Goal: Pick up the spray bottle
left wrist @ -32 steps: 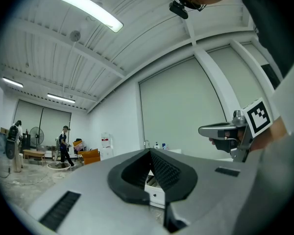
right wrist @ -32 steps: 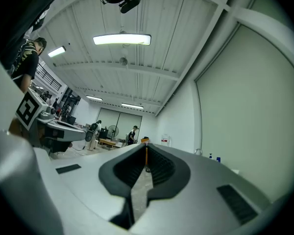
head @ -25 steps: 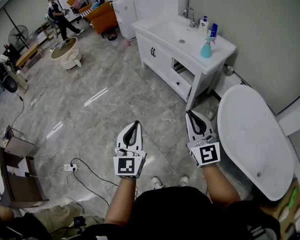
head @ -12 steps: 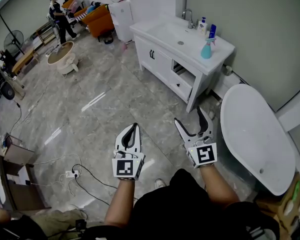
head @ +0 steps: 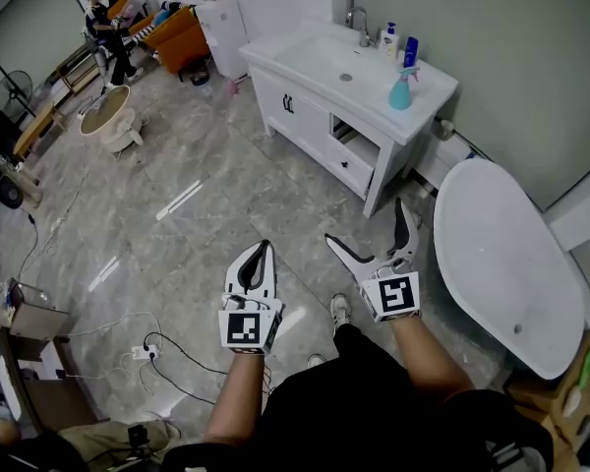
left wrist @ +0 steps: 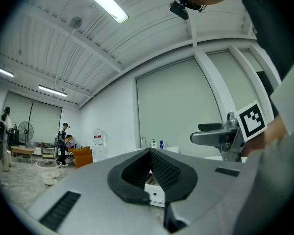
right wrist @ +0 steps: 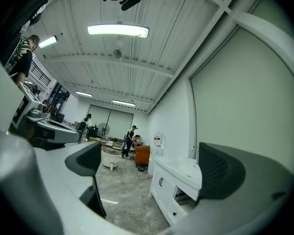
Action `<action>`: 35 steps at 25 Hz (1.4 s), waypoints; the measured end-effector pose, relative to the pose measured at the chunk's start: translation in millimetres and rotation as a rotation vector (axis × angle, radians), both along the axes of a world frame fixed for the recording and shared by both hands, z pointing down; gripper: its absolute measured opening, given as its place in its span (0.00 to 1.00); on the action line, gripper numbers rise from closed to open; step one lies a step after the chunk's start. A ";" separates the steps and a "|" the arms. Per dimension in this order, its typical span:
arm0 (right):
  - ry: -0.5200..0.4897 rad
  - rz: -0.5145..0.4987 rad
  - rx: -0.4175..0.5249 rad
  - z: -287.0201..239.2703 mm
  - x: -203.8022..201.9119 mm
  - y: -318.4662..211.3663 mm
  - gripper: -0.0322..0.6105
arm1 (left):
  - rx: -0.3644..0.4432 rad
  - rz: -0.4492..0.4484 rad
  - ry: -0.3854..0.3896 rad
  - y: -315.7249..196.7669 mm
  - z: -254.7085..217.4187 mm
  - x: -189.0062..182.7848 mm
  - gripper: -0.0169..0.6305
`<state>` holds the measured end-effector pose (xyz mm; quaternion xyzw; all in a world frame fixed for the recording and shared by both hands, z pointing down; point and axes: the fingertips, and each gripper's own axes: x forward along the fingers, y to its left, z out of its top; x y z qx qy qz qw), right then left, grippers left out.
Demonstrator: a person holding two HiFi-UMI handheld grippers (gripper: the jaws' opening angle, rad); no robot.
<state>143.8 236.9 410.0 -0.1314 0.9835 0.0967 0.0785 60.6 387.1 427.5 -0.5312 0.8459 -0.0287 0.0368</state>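
The teal spray bottle point(head: 400, 90) stands on the right end of the white vanity point(head: 315, 72), by the sink basin. Both grippers hang over the marble floor, well short of the vanity. My left gripper point(head: 259, 252) is shut, with its pads together and nothing in them point(left wrist: 149, 154). My right gripper point(head: 366, 222) has just been opening and now stands wide open and empty. In the right gripper view the vanity point(right wrist: 179, 173) shows between its fingers point(right wrist: 83, 158). I cannot make out the spray bottle in either gripper view.
A white bathtub point(head: 501, 264) lies to the right of my right arm. A white pump bottle point(head: 388, 39) and a blue bottle point(head: 409, 52) stand by the tap. Cables and a power strip point(head: 143, 350) lie at the lower left. A person point(head: 103, 23) is far back.
My right gripper's jaws went from shut to wide open. Both hands and the view have moved a little closer to the vanity. The left gripper stayed shut.
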 end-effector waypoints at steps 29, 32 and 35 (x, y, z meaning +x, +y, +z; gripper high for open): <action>0.074 -0.017 -0.050 20.7 -116.7 -207.8 0.97 | -0.007 -0.001 -0.023 -208.1 -4.7 -114.3 0.02; 0.072 0.000 -0.059 21.9 -125.7 -222.9 0.97 | -0.002 0.009 -0.015 -221.4 -8.0 -123.1 0.02; 0.073 0.016 -0.062 25.8 -138.1 -235.6 0.97 | -0.003 0.020 -0.004 -233.9 -3.3 -138.4 0.02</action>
